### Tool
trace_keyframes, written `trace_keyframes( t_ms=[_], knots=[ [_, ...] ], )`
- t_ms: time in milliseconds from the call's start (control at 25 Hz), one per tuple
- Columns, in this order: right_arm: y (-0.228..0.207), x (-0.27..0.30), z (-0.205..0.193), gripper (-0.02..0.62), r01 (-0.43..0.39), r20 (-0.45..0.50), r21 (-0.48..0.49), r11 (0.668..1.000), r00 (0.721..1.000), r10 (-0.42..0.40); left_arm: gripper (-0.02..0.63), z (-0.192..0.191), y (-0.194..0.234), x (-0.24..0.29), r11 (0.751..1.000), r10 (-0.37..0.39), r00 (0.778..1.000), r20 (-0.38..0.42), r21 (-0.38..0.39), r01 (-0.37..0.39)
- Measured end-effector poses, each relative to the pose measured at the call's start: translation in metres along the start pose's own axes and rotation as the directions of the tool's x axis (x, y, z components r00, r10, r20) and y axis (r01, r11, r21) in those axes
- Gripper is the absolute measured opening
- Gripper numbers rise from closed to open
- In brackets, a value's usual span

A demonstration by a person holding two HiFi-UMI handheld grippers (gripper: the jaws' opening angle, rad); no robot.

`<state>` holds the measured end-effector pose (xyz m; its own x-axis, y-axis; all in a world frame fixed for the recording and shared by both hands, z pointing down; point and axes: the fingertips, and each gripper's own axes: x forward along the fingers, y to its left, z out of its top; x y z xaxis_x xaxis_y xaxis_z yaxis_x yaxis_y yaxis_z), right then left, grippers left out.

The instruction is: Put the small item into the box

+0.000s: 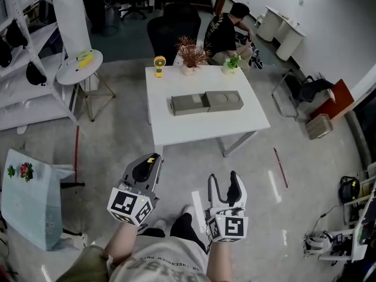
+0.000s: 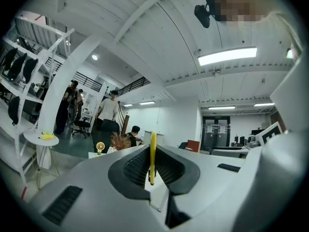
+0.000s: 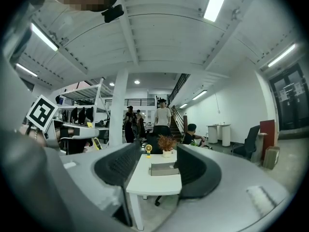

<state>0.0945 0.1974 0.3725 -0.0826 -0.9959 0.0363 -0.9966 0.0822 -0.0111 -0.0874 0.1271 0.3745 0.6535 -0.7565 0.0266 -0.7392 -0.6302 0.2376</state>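
Note:
A grey, flat, two-part box [image 1: 207, 103] lies in the middle of the white table [image 1: 205, 131], well ahead of both grippers. My left gripper [image 1: 150, 160] is low and near my body, shut on a thin yellow item [image 1: 151, 157]. In the left gripper view the yellow item [image 2: 153, 153] stands edge-on between the pressed pads of the left gripper [image 2: 152, 164]. My right gripper [image 1: 224, 181] is beside it, open with nothing between its fingers. Through the open right gripper [image 3: 153, 166] I see the box [image 3: 163, 168] on the table [image 3: 154, 182].
A small yellow fan [image 1: 159, 65], a dried plant [image 1: 191, 56] and a green plant [image 1: 231, 63] stand at the table's far edge. A person [image 1: 226, 31] sits behind it next to a black chair [image 1: 173, 28]. A round side table [image 1: 79, 66] is far left, a bag [image 1: 29, 198] near left.

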Motion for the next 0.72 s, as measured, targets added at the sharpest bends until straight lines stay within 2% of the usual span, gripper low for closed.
trace_keyframes(
  t_ms=[200,360,720],
  knots=[
    [-0.026,0.036,-0.011,0.255,-0.025,-0.005,0.025,0.999,1.000,0.025,0.031,-0.008,0.007,0.035,0.999,0.037,0.999,-0.001,0.000,-0.037],
    [-0.055,0.073,-0.013,0.255,-0.075,-0.006,0.023,0.997,0.997,0.075,0.031,-0.011,0.011,0.074,0.996,0.084,0.996,0.007,-0.003,-0.084],
    [-0.123,0.164,-0.018,0.255,-0.243,-0.045,0.018,0.970,0.969,0.244,0.031,-0.018,0.000,0.184,0.985,0.171,0.985,0.004,-0.017,-0.171]
  ],
)
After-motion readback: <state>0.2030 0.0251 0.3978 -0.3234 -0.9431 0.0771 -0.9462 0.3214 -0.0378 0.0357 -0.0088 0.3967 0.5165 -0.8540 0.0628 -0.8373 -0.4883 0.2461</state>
